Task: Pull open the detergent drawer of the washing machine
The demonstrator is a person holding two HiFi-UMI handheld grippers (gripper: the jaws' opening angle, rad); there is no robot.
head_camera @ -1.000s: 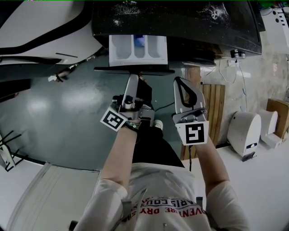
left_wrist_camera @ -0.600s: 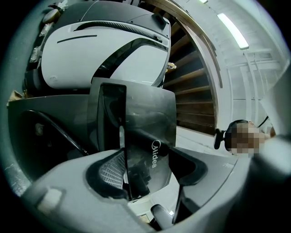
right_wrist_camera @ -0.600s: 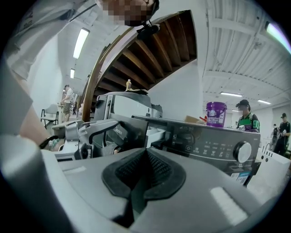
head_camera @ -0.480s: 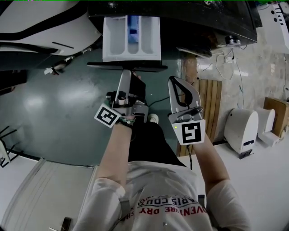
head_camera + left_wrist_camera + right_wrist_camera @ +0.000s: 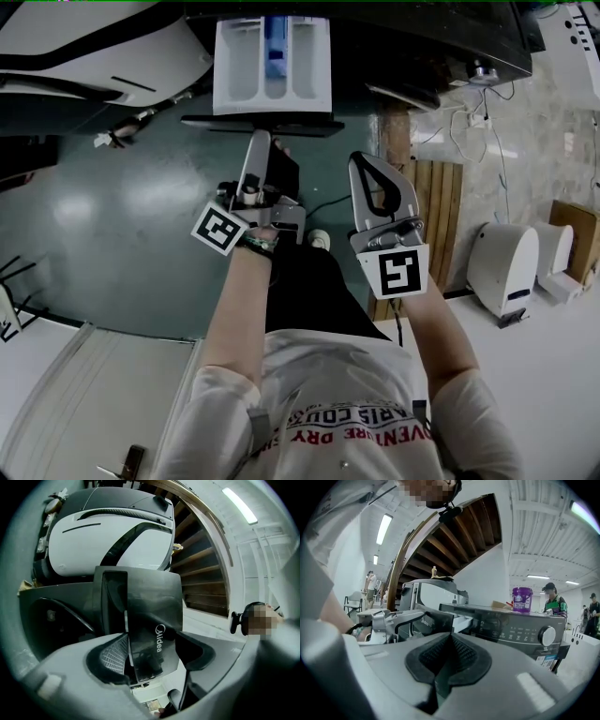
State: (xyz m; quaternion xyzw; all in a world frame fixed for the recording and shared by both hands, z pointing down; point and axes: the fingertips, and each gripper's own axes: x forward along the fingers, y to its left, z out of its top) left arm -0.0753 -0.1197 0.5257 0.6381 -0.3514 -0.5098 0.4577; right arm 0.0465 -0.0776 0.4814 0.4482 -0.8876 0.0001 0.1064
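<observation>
The washing machine point(image 5: 431, 37) stands at the top of the head view, its control panel and dial point(image 5: 513, 630) showing in the right gripper view. Its detergent drawer is pulled out: a white compartment tray point(image 5: 272, 66) behind a dark front panel point(image 5: 262, 124). My left gripper point(image 5: 260, 141) reaches that front panel point(image 5: 140, 620), which sits between its jaws. The jaws are opening, and a dark gap shows beside the right pad. My right gripper point(image 5: 367, 164) hangs to the right of the drawer, shut with nothing in it, its pads point(image 5: 454, 656) meeting.
A white and black appliance point(image 5: 84, 47) stands to the left of the washer. Wooden slats point(image 5: 442, 216) and a white rounded device point(image 5: 502, 272) are at the right. A purple tub point(image 5: 521, 599) sits on the washer top. People point(image 5: 553, 603) stand far behind.
More of the white tray shows outside the machine than one second ago; the drawer has come further out with the left gripper. Over the last half second little has moved.
</observation>
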